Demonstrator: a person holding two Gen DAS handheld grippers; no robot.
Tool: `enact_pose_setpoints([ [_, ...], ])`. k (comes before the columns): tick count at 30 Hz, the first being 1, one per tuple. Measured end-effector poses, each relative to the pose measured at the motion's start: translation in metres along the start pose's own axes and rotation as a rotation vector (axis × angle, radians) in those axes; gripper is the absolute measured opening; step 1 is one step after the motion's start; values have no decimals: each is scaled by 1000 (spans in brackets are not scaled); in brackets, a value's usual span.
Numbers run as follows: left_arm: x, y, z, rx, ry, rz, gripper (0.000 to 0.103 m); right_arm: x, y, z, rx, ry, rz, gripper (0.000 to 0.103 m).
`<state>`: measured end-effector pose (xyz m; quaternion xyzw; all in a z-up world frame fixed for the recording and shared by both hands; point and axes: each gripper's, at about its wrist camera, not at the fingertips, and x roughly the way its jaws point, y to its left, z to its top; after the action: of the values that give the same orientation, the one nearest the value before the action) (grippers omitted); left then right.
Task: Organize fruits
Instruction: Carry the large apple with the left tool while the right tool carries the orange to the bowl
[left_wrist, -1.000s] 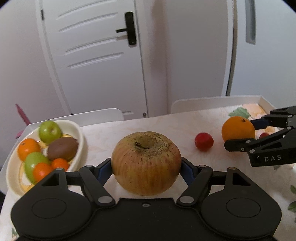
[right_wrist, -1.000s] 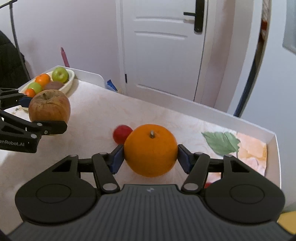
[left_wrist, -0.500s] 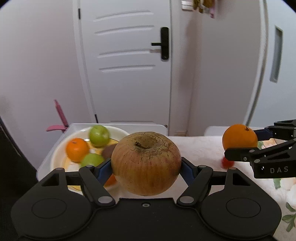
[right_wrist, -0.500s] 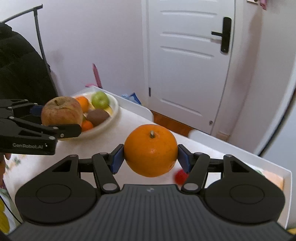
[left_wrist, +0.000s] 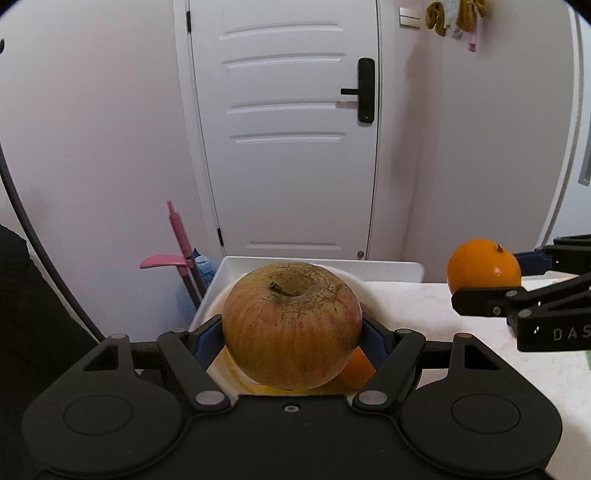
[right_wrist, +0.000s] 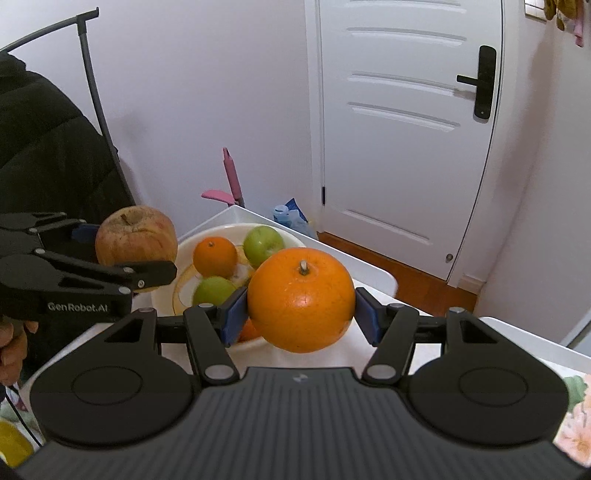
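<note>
The right tongs clench an orange in the air, stem up; the bowl lies just ahead and to their left on the bench. The left tongs grip a brownish apple, stem up, directly over the bowl's near part, so the left side is the nearer one and probably only needs to lower and let go. Beyond, the bowl holds a small orange and two green apples, leaving its near left part free.
</note>
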<state>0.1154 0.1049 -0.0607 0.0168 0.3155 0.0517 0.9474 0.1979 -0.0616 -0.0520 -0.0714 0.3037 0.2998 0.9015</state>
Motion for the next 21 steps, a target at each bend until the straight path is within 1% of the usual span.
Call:
enact_pose_setpoints([
  [7,29,35,-5,33,30,-36,79,27,24,10,31,19,-37,76],
  [12,51,47,-12,77,55,-74,79,44,32,12,67,28,-72,76],
  [13,51,49,-16,84,59,-80,79,47,34,14,74,30,-78,76],
  [16,62,54,-18,101,73,-109,79,56,37,16,92,34,-96,76],
  [21,71,59,-20,119,80,-149,79,64,42,19,114,39,-119,76],
])
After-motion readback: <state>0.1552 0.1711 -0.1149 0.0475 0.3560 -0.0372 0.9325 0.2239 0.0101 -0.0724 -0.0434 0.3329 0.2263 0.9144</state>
